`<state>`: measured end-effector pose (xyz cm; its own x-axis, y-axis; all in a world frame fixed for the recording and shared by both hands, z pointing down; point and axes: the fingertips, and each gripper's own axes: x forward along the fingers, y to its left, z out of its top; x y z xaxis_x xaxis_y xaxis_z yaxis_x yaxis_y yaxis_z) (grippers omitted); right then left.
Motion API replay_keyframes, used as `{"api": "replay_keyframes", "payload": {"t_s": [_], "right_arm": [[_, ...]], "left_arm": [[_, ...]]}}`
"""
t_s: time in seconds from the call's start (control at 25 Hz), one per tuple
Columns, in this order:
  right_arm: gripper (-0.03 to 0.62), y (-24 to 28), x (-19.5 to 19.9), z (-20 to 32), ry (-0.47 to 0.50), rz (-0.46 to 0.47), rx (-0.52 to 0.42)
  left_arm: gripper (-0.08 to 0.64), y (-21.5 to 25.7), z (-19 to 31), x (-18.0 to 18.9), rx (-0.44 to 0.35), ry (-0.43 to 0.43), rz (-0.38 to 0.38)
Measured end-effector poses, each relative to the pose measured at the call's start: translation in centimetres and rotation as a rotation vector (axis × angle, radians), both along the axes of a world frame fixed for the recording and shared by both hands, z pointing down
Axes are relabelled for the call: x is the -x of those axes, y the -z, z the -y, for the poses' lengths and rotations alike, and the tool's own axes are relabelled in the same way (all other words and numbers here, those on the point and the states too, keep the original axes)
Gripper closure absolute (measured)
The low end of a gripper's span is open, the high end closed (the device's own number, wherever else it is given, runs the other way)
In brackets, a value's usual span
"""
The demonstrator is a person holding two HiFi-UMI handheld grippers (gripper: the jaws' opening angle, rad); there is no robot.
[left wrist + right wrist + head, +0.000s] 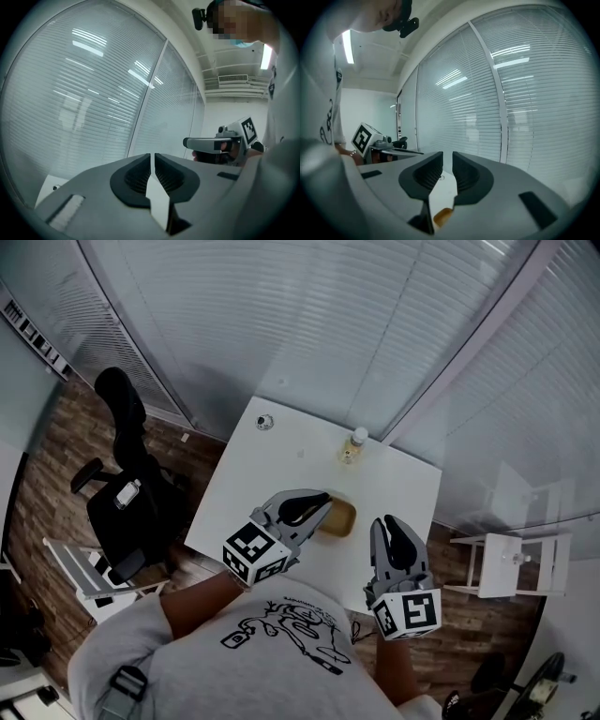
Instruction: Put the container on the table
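Observation:
A shallow tan container (339,519) rests on the white table (272,474), near its front edge. My left gripper (325,500) hovers above the container's left side, jaws shut with nothing between them. In the left gripper view the left gripper (152,157) points level at the window blinds. My right gripper (382,521) is raised just right of the container, its jaws closed to a thin slit and empty. Through the lower gap of the right gripper (447,157) a bit of the tan container (443,215) shows below.
A small bottle (353,444) stands at the table's far edge and a small round object (265,421) lies at its far left corner. A black office chair (127,493) stands left of the table, a white stool (511,563) to the right. Window blinds run behind.

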<state>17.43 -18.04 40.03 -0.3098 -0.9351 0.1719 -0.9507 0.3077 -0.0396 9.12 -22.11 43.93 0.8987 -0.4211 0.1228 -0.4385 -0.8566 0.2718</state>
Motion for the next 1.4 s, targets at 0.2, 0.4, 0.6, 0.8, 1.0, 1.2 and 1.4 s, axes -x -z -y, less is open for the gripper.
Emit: {"api": "replay_keyframes", "payload": {"t_s": [0.2,0.4,0.6,0.8,1.0,1.2,1.4], "right_arm": [[0.534,3.3,0.7,-1.0,0.021,-0.005,-0.044],[0.534,4.9,1.3,-1.6,0.026,0.001,-0.069],[0.538,5.5,1.7,-2.1,0.017,0.010,-0.086],[0.538,5.6,2.0,-2.2,0.018,0.000,-0.087],[0.538,5.7,1.9,-2.3,0.010,-0.004,-0.088],[0.539,5.7,1.8,-2.3,0.009,-0.010,-0.088],[0.540,5.6,1.6,-2.2,0.005,-0.013,-0.085]], "left_arm": [[0.538,4.0,-1.4,0.5,-0.085,-0.022,-0.017],[0.540,6.5,-2.2,0.8,-0.118,-0.031,-0.048],[0.540,7.4,-2.7,0.7,-0.117,-0.036,-0.069],[0.540,7.5,-2.9,0.7,-0.115,-0.043,-0.070],[0.540,7.6,-2.8,0.7,-0.106,-0.044,-0.079],[0.540,7.5,-2.9,0.6,-0.097,-0.051,-0.069],[0.540,7.5,-2.7,0.6,-0.096,-0.045,-0.080]]}}
